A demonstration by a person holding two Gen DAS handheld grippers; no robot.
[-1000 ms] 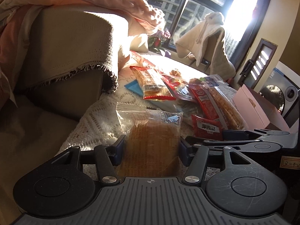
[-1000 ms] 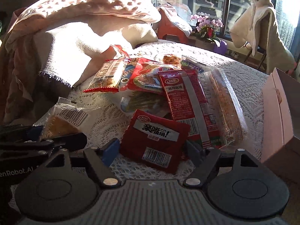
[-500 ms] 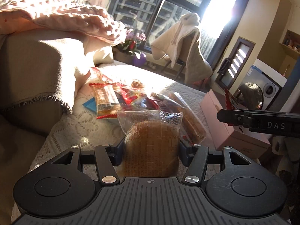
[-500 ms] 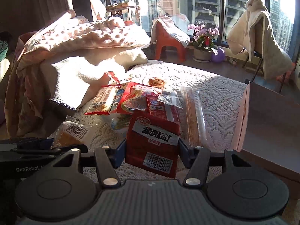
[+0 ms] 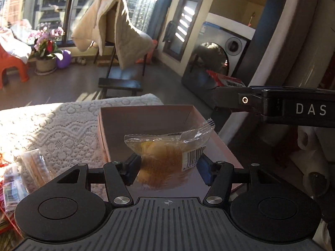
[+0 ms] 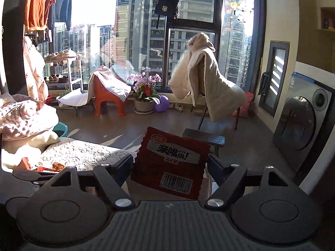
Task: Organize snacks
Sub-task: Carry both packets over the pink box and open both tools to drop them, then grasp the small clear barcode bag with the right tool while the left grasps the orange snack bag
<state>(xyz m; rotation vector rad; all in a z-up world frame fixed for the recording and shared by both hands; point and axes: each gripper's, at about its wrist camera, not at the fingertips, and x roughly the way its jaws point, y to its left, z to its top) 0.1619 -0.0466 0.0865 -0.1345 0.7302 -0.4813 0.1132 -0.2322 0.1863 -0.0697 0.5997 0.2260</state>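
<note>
Low, hard sunlight pours through the window (image 6: 167, 21), blowing out the sky and the lace cloth (image 5: 52, 123) below it; the room's right side lies in shadow; fisheye bending curves the edges, slightly soft

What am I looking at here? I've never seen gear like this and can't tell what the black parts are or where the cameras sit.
There is no robot: a person carries a two-finger hand-held gripper in each hand, each with a fisheye camera looking along its fingers. In the left camera's picture, the left hand-held gripper grips a clear-wrapped pastry above an open pink box, which sits beside a lace-covered surface with more snacks. In the right camera's picture, the right hand-held gripper, whose jaws have just been opening, has a red snack packet between its fingers, tilted.
</note>
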